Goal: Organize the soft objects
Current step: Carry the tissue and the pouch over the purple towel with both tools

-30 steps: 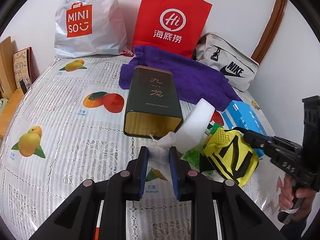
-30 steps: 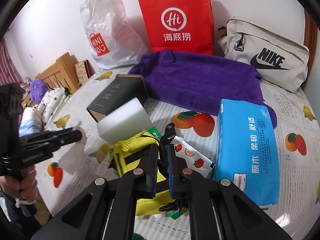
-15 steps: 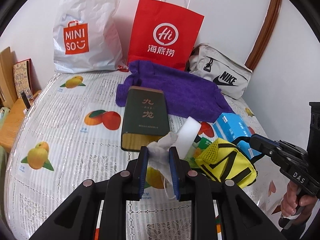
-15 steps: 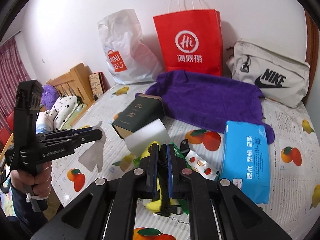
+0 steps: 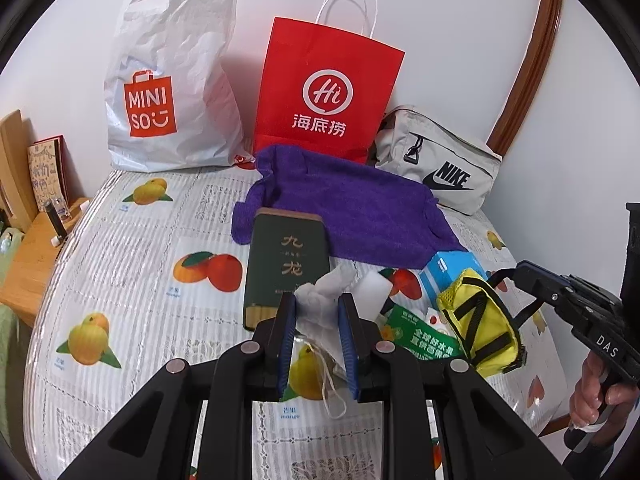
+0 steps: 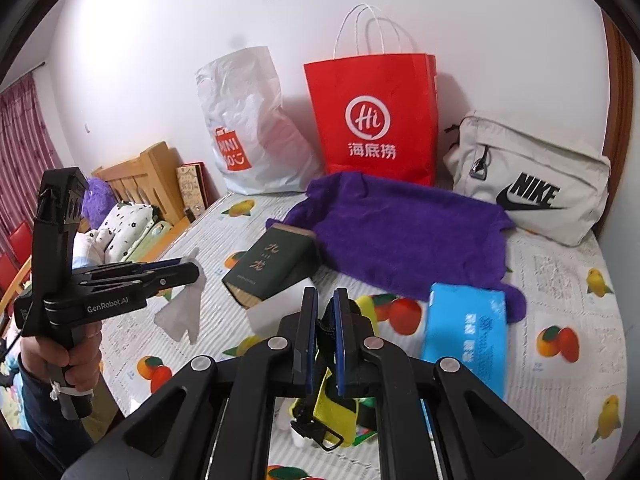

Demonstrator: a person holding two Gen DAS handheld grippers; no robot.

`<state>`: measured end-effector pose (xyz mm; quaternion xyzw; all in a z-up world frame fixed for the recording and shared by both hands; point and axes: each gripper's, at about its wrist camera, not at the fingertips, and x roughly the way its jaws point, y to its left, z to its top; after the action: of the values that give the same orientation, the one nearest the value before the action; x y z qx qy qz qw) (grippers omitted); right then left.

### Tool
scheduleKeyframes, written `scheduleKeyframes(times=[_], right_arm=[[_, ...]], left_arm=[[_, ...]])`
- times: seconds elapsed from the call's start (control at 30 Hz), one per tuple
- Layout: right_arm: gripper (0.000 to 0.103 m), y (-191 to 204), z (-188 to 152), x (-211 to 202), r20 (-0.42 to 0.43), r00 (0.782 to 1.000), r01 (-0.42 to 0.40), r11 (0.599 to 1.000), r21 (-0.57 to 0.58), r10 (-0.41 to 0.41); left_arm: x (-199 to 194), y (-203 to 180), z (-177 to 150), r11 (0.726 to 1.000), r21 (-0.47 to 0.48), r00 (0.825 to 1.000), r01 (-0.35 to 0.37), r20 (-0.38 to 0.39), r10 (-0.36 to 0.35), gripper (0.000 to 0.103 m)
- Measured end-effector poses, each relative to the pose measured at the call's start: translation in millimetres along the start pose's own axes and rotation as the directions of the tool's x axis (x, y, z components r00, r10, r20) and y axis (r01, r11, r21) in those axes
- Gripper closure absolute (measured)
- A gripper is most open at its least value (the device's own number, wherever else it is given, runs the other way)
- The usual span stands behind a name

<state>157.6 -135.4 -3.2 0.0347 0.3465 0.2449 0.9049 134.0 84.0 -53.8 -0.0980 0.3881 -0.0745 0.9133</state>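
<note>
White mask: a crumpled face mask (image 5: 320, 300) is pinched between the fingers of the left gripper (image 5: 318, 330); its ear loop (image 5: 330, 392) dangles below, and the whole thing hangs clear of the bed (image 5: 120, 280).
Yellow pouch: the right gripper (image 6: 325, 342) is clamped on the black strap of a yellow mesh pouch (image 5: 478, 326), which hangs under its tips, lifted off the clutter.
Left risk: the mask looks thin and slippery; held only by a bunched fold, it could slide out if swung, and the loop could snag on the box corner when passing over.
Right risk: the pouch hangs by its strap alone, so I judge it will sway and may knock the sponge or packets when carried across.
Just below: a white sponge block (image 5: 374, 290), a green packet (image 5: 424, 340) and a fruit-print sachet lie on the bed right under both held items.
Beside: a blue tissue pack (image 6: 466, 332) lies to the right of the pile, blurred in the right view.
Middle: a dark green box (image 5: 286, 266) lies flat, its far end touching the purple towel (image 5: 352, 216).
Far: a white MINISO bag (image 5: 172, 80), red paper bag (image 5: 326, 92) and grey Nike bag (image 5: 438, 168) stand along the wall; any of them could be the drop place, I cannot tell which.
Progress: both soft items are picked up, neither yet put away; towel untouched.
</note>
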Motion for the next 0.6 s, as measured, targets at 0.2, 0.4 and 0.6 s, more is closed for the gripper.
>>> scheduleKeyframes(times=[0.2,0.4,0.6], right_arm=[[0.095,-17,16,0,0.014,1.000,0.015,1.000,0.016,-0.015],[0.095,-39,37,8,0.017,0.998,0.052,0.998,0.037,-0.052],[0.095,-61,63,19,0.032,0.995,0.093,0.995,0.035,-0.095]], left_arm=[[8,1,15,1.000,0.000,1.000,-0.006,-0.008,0.006,0.082],[21,3,36,1.000,-0.010,1.000,-0.022,-0.019,0.022,0.082],[37,0,64,0.999,0.021,0.999,-0.049,-0.018,0.049,0.082]])
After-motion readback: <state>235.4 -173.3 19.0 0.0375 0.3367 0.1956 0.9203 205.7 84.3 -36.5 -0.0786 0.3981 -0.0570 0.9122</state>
